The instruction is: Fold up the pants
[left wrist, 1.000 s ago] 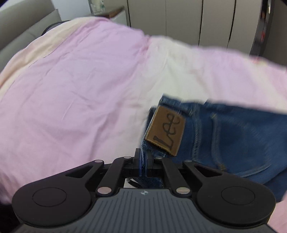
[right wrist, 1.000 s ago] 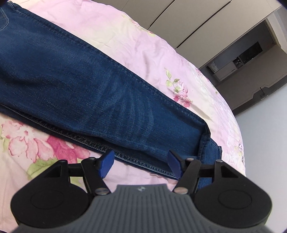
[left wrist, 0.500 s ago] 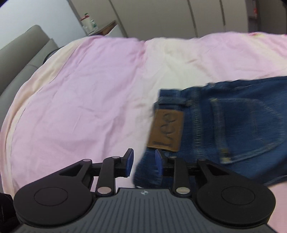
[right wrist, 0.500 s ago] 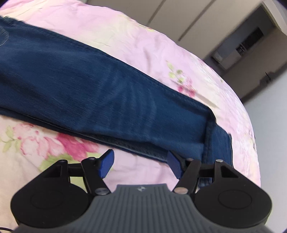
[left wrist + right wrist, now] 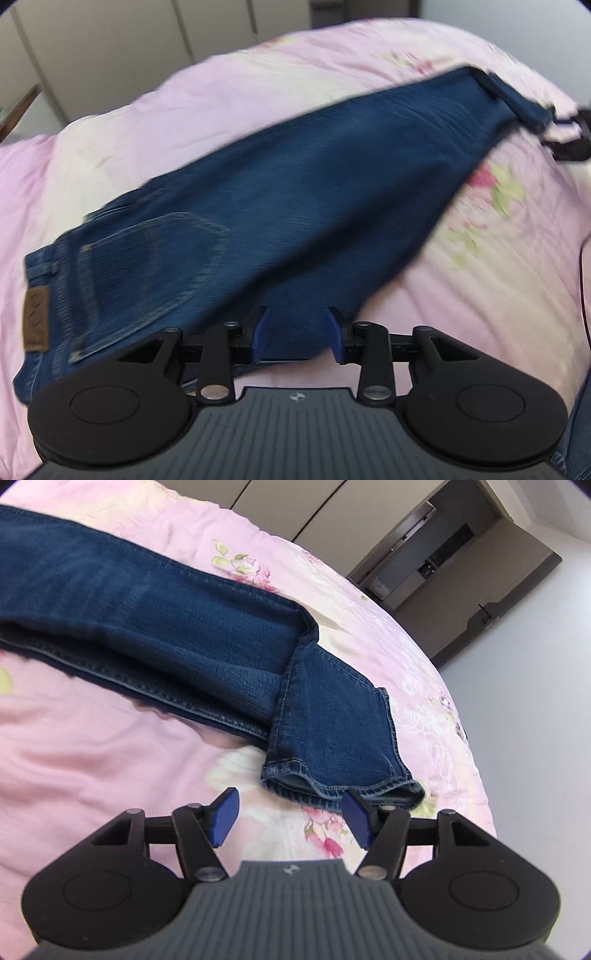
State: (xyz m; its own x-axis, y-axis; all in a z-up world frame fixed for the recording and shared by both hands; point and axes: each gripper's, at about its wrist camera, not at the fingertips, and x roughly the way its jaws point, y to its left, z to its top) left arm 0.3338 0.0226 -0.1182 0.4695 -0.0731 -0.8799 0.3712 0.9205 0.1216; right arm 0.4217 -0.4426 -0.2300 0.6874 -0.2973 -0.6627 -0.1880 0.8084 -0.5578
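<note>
Flat, dark blue jeans (image 5: 314, 192), legs stacked, hem cuff kinked, both hand-held grippers apart, gripping nothing

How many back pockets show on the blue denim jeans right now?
1: a stitched back pocket near the waistband of the blue denim jeans, left wrist view. A second may be hidden by the fold.

Each gripper, the left gripper (image 5: 296, 334) and the right gripper (image 5: 290, 819), has a grey ribbed body with a small round emblem at its front edge, flanked by two black rounded housings, each with a shallow circular recess. From these run black link arms with silver screw heads, ending in jaws faced with blue pads (image 5: 222, 819). In the left view's bottom right corner a bit of blue denim clothing (image 5: 576, 439) shows, and a thin dark cable (image 5: 583, 295) runs along the right edge.
</note>
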